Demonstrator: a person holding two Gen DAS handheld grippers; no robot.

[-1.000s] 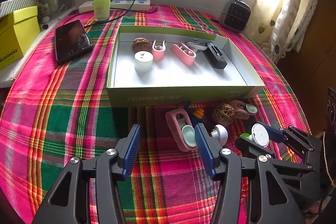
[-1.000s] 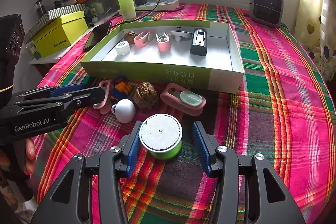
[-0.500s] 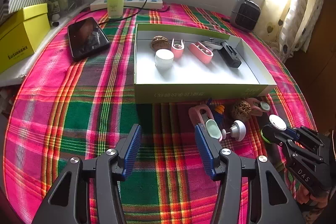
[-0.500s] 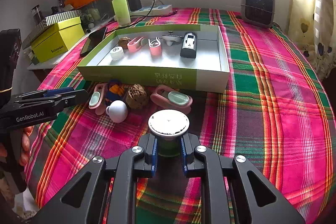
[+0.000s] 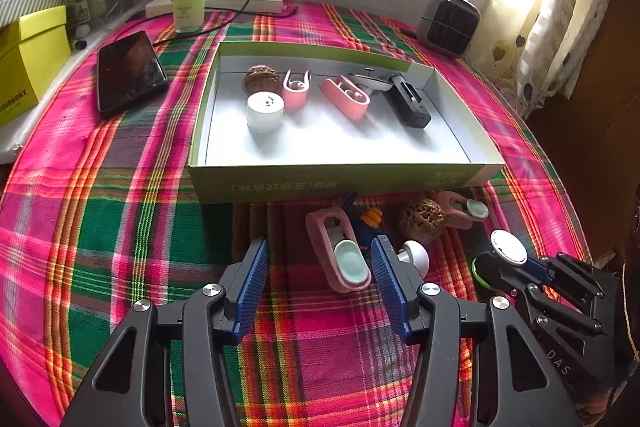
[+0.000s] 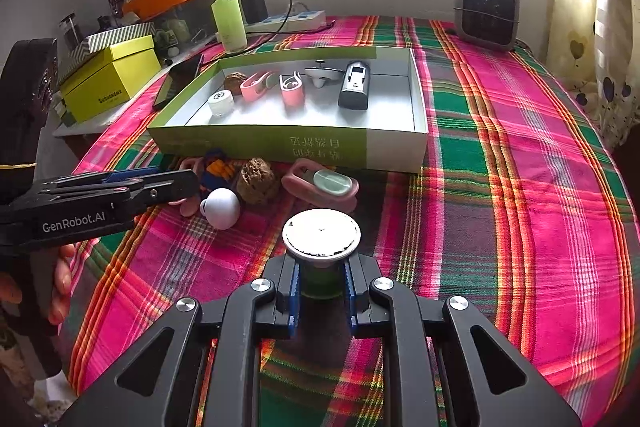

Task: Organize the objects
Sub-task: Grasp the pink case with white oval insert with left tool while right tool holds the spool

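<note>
Since a second ago, my right gripper (image 6: 321, 291) has gone from straddling the green jar (image 6: 320, 277) with jaws wide to clamping it; the white lid now sits higher in the right wrist frame, so I judge it lifted off the plaid tabletop (image 6: 520, 187). Left gripper (image 5: 318, 283) jaws remain wide, holding nothing, and the view has drifted back toward the loose pile.

Jar stands upright at lower centre of the right wrist frame, lid facing up, its axis vertical. Pads grip the green body below the lid.

Green box (image 6: 360, 147) lies straight ahead of the jar, upper centre of frame, long axis running left to right. Bare floor shows in its right half, beyond the black device (image 6: 354, 87). Right gripper is the one carrying, so the coming move, as I read it, is forward and over the near wall.

Pink clip (image 5: 340, 255) lies just ahead of the left gripper, between its fingers' line, long axis pointing away toward the box. Walnut (image 5: 422, 217) and white knob (image 5: 414, 255) sit beside it.
</note>
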